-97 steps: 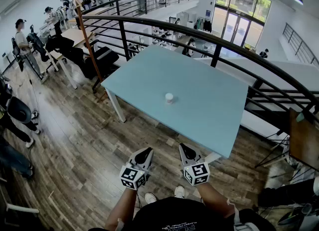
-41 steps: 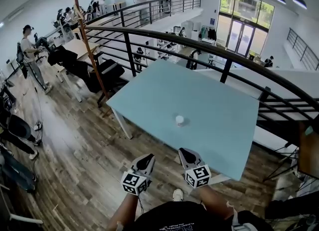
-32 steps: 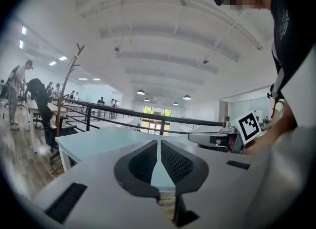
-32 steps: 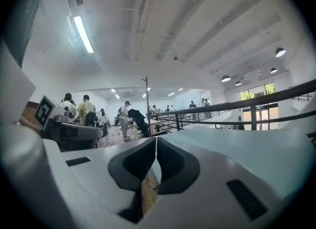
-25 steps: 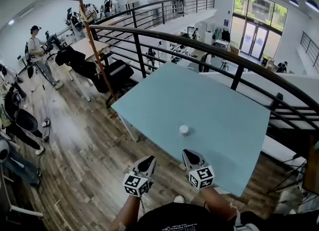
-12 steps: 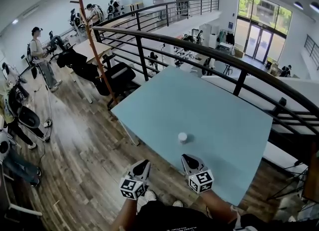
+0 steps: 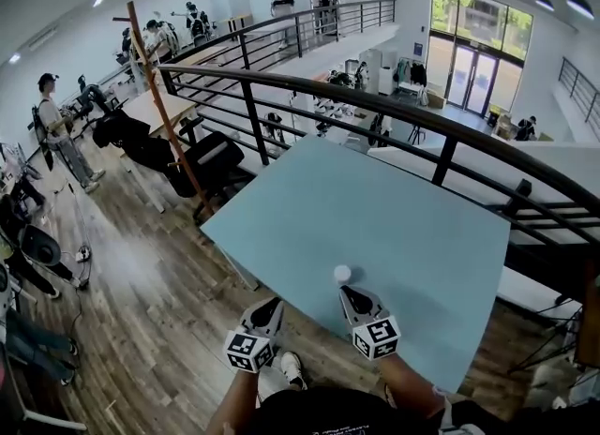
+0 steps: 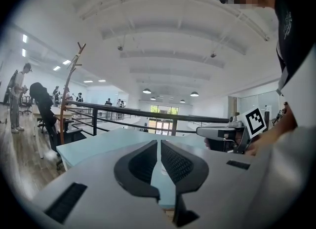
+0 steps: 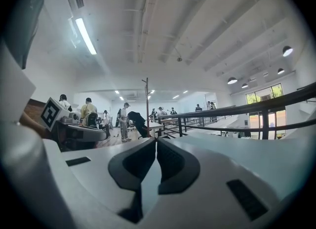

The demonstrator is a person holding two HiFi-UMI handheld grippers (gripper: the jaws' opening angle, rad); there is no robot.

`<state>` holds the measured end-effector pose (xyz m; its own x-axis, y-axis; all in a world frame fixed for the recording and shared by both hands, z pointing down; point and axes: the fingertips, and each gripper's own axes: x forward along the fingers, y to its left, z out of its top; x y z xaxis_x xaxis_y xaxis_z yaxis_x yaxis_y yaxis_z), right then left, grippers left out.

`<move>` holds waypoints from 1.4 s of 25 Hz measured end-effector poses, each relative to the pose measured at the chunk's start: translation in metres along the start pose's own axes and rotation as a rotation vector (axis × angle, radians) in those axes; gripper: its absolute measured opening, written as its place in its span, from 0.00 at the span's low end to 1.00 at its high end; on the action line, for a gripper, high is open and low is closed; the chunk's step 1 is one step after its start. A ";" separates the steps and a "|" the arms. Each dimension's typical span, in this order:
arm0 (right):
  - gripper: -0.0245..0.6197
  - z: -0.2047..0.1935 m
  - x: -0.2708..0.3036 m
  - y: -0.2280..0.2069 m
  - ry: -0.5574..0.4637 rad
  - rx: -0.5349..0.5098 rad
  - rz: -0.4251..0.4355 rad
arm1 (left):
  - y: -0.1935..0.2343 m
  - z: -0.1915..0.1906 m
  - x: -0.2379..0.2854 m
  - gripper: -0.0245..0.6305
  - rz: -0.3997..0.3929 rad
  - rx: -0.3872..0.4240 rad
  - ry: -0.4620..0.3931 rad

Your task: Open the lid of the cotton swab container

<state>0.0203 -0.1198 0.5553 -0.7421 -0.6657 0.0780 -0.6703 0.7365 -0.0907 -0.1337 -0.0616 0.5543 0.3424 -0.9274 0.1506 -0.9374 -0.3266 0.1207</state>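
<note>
both claws are empty: the left gripper is closed to a thin slit, and the right gripper is fully closed. the small white round cotton swab container stands at lower centre on the pale blue table, just beyond the right tip. in my judgement both should open first, one steadying the body and the other lifting the lid. earlier the container stood farther ahead.
</note>
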 end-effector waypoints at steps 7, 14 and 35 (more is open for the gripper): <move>0.07 0.017 0.030 -0.016 -0.007 -0.016 -0.050 | 0.020 0.019 0.031 0.09 -0.055 0.001 -0.005; 0.07 0.030 0.075 -0.022 -0.010 -0.036 -0.121 | 0.057 0.026 0.063 0.09 -0.137 -0.006 0.003; 0.07 0.032 0.131 -0.025 -0.017 -0.039 -0.302 | 0.110 0.034 0.107 0.09 -0.312 0.033 -0.011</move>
<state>-0.0602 -0.2296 0.5358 -0.5094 -0.8569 0.0792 -0.8604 0.5089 -0.0272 -0.2020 -0.2031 0.5499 0.6135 -0.7832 0.1007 -0.7887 -0.6014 0.1277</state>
